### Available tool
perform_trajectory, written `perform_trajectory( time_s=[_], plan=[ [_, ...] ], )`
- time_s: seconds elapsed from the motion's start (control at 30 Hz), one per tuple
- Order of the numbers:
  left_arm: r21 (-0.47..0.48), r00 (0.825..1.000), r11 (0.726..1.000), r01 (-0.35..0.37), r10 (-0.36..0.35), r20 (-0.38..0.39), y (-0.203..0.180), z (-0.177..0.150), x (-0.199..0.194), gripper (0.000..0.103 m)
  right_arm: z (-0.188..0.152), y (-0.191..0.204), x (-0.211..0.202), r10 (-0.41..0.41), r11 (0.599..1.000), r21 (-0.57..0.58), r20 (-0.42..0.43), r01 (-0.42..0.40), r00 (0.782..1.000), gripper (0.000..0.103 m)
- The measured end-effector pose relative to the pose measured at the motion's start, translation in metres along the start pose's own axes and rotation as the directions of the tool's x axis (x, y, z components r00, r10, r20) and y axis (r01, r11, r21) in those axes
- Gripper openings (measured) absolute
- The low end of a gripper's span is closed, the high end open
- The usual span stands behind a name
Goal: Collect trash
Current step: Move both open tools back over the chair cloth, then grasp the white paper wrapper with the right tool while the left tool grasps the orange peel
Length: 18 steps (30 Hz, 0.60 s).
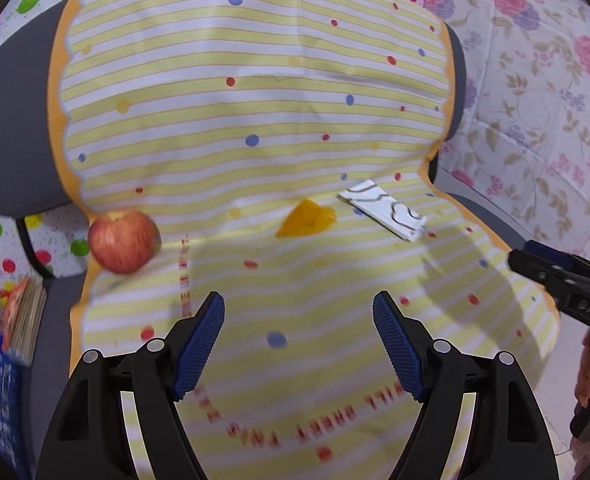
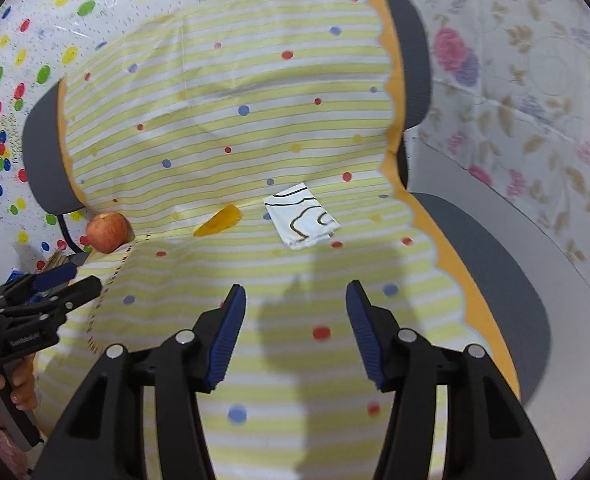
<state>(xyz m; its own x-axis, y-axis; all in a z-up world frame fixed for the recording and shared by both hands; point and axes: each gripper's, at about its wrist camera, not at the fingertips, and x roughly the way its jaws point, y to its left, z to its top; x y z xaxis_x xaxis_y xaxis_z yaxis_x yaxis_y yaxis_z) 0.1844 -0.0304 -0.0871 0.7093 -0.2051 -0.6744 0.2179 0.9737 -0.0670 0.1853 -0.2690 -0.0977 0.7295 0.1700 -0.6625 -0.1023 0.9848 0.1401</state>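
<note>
A folded white paper with brown lines (image 1: 385, 209) (image 2: 303, 220) lies on the seat of a chair covered by a yellow-striped dotted cloth (image 1: 255, 120) (image 2: 223, 128). An orange scrap (image 1: 307, 220) (image 2: 219, 221) lies just left of it. A red apple (image 1: 122, 241) (image 2: 107, 232) sits at the seat's left edge. My left gripper (image 1: 299, 344) is open and empty, low over the seat front. My right gripper (image 2: 295, 336) is open and empty, in front of the paper. Each gripper shows in the other's view, the right one (image 1: 563, 280) at the right edge and the left one (image 2: 51, 292) at the left edge.
The chair's grey back and seat padding (image 2: 495, 264) show beyond the cloth. A floral sheet (image 1: 535, 100) hangs at the right, a dotted sheet (image 2: 35, 40) at the left. Books or boxes (image 1: 15, 320) stand on the floor at the left.
</note>
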Motion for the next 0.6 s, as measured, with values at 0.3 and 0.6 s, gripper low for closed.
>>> perform_trajectory(
  time_s=[0.3, 0.6],
  plan=[
    [0.005, 0.999, 1.000, -0.027, 0.027, -0.028, 0.015, 0.032, 0.060, 0.079, 0.040, -0.005, 0.103, 0.009, 0.999, -0.047, -0.131, -0.015, 0.991, 0.064],
    [0.015, 0.997, 0.999, -0.039, 0.040, -0.060, 0.025, 0.043, 0.087, 0.079, 0.061, -0.012, 0.166, -0.006, 0.997, -0.082, -0.212, -0.012, 0.977, 0.064]
  ],
)
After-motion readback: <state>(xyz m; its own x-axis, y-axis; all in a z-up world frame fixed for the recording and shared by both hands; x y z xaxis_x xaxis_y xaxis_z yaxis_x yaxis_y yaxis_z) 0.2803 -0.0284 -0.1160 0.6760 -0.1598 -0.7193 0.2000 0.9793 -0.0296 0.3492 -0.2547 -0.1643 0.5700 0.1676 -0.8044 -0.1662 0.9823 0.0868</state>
